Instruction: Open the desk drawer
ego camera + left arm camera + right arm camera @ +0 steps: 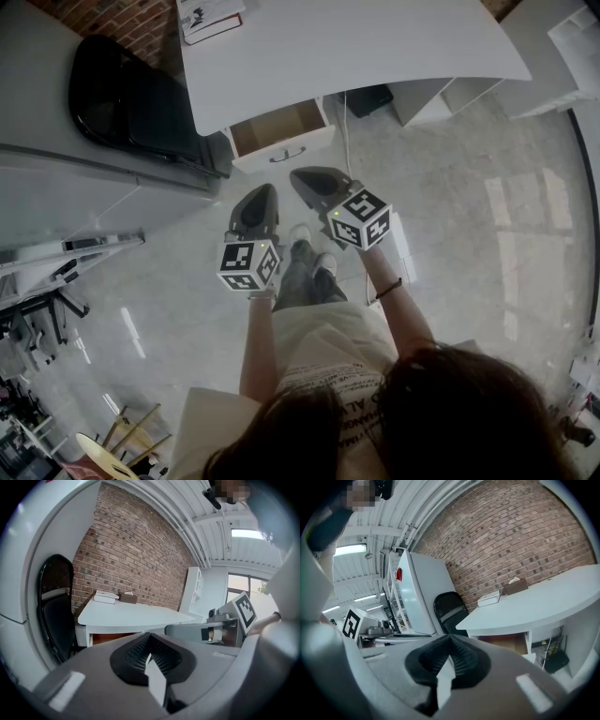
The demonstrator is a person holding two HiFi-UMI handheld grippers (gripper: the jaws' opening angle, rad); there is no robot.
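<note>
Currently the desk drawer [279,129] stands pulled out from under the white desk [375,47], wood-coloured inside showing and empty as far as visible, white front with a dark handle [287,154] facing the person. Left gripper [261,193] and right gripper [302,176] are both held in the air in front of the person, tips pointing toward the drawer but apart from it, touching nothing. Left gripper view: the jaws are pressed together with nothing between them, left gripper [149,635] aimed at the desk, drawer interior [110,638] visible just under the desktop. Right gripper view: same, jaws together and empty, right gripper [450,639] aimed at the desk, with the open drawer [506,644] below the top. Books [211,19] lie at the desk's far edge next to a brown tissue box [127,598], against the brick wall [136,550]. A black folding chair [131,103] stands left of the desk, beside a white cabinet [56,187]. The person's shoes [300,234] are on the pale glossy floor [450,187], just short of the drawer.
</note>
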